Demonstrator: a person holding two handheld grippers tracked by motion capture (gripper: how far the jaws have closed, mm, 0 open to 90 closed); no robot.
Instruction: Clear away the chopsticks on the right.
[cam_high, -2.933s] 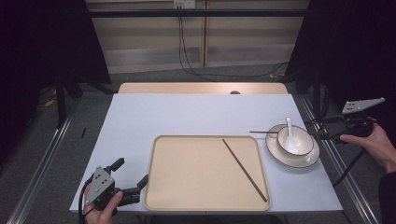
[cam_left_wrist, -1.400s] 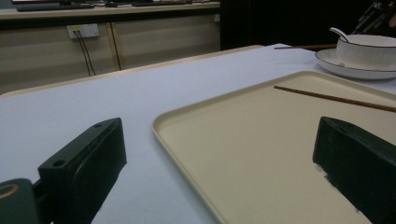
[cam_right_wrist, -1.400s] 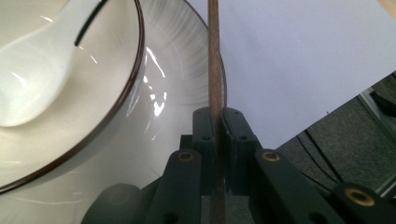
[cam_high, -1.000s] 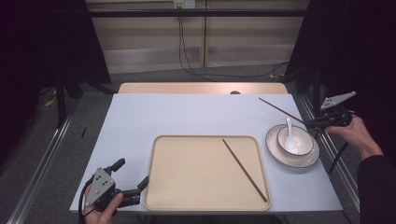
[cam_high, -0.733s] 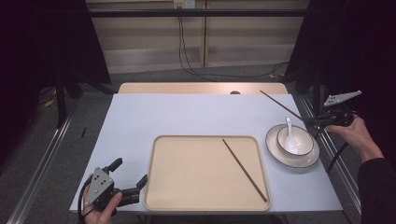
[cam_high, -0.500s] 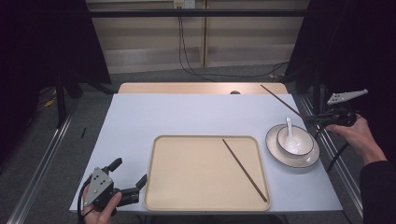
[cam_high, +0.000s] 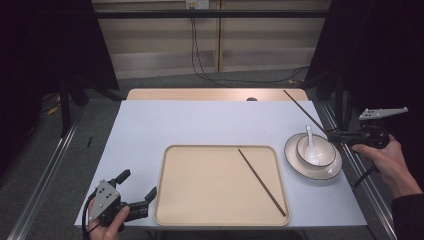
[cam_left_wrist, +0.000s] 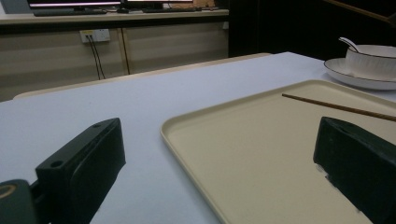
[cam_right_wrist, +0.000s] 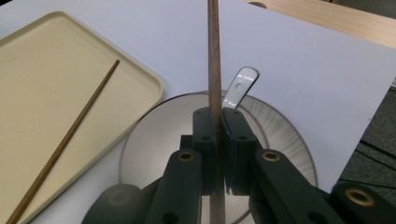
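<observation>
Left gripper: I see my black two-jaw left gripper (cam_high: 135, 192) low at the near-left corner of the pale blue table cover (cam_high: 200, 122), held in the left hand (cam_high: 105, 227). Its jaws stand wide apart with nothing between them; in the left gripper view (cam_left_wrist: 219, 158) one jaw sits over bare cover and the other over the tray's edge.

Tray: the flat cream rectangular plastic tray with rounded corners (cam_high: 200, 200) lies at the near middle of the table, just beside that gripper.

Tray chopstick: one thin dark brown wooden chopstick (cam_high: 261, 181) lies flat on the tray's right half, slanting from the far middle toward the near-right corner.

Dishes: a white saucer with a dark rim (cam_high: 330, 170) sits on the cover just right of the tray, with a white bowl (cam_high: 316, 151) on it and a white ceramic spoon (cam_high: 309, 136) standing in the bowl.

Held chopstick: a second dark brown wooden chopstick (cam_high: 305, 111) is off the table, angled up toward the far side above the dishes.

Right gripper: my black right gripper (cam_high: 336, 135) is at the table's right edge, held in the right hand (cam_high: 385, 160). In the right gripper view its jaws (cam_right_wrist: 217, 140) are clenched on that chopstick (cam_right_wrist: 214, 60), which runs straight out between them over the saucer (cam_right_wrist: 285, 140).
</observation>
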